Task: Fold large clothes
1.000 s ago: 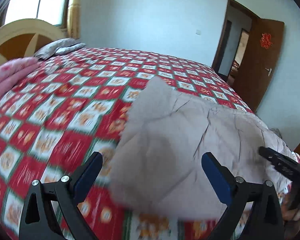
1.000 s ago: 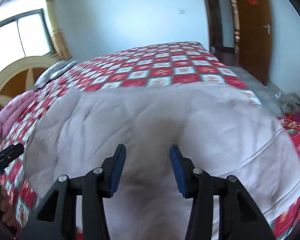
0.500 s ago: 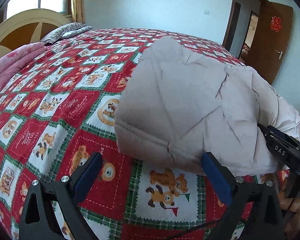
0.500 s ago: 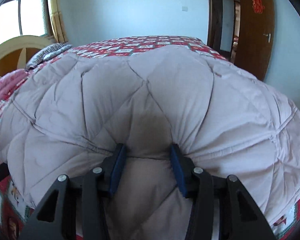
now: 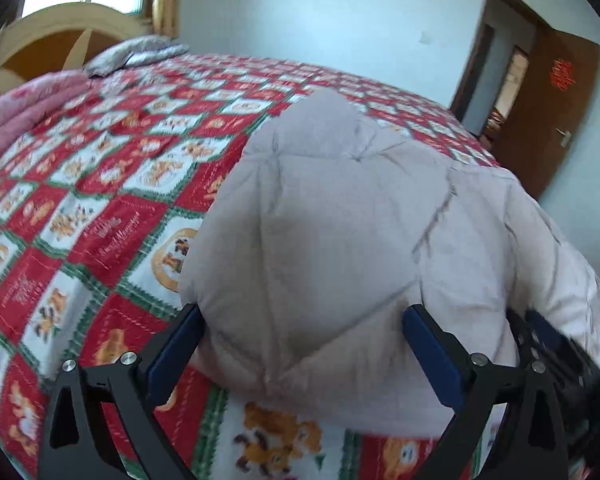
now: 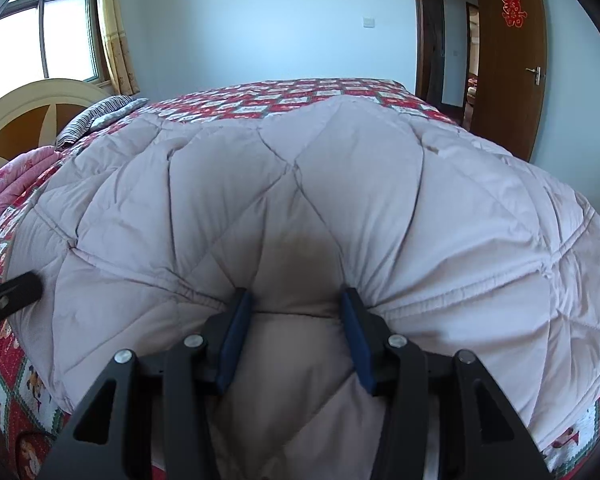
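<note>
Two handheld black grippers with blue pads work one pale pinkish-grey quilted padded garment [image 6: 340, 200], which lies heaped on a bed under a red, white and green teddy-bear patchwork bedspread [image 5: 80, 220].

Right gripper [image 6: 296, 320]: jaws drawn in partway, pinching a bunched fold of the garment's near edge; fabric puckers into radiating creases at both pads. Judged reason: a firm hold on the thick hem so the layer can be carried or laid over as one piece.

Left gripper [image 5: 300, 356]: jaws spread wide, straddling a puffy corner of the garment. The bulge sits between the pads and brushes them, but I cannot see it squeezed; reads as not gripping.

Garment ahead of both tools: bulky, diamond-stitched, domed up, apparently doubled. Its far edge reaches toward mid-bed, bare bedspread to the left of the left tool. The left tool's black tip [image 6: 8, 296] shows at the left of the right tool.
</note>
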